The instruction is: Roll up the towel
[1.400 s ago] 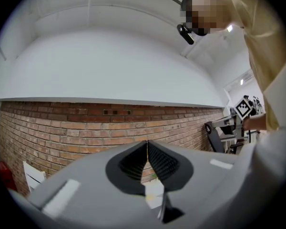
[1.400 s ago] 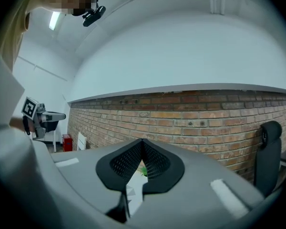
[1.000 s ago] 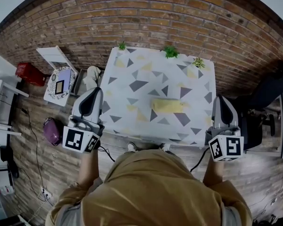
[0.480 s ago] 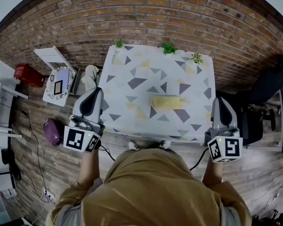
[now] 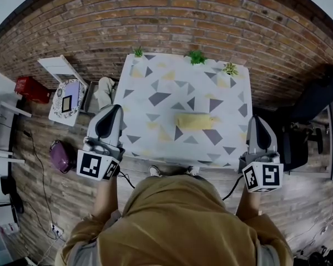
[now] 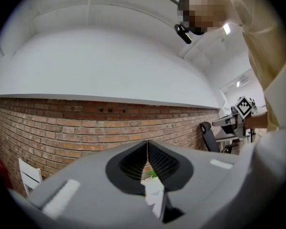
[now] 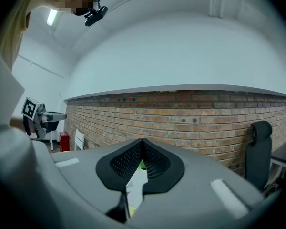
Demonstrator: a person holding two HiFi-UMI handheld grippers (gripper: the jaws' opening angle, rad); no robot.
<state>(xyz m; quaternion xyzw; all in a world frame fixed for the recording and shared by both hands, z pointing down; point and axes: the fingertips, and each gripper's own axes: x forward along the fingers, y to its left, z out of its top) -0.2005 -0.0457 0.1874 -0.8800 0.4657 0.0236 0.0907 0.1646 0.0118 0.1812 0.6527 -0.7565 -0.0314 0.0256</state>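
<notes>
A yellow towel [image 5: 195, 121], rolled into a short cylinder, is lying at the centre of the frame on a white table [image 5: 172, 87] patterned with grey and yellow triangles. The grey left gripper [image 5: 111, 110] is hovering at lower left, just off the table's left edge, with its jaws pressing together on nothing. The grey right gripper [image 5: 256, 120] is hovering at lower right, off the right edge, likewise closed and empty. Both are sitting well apart from the towel.
</notes>
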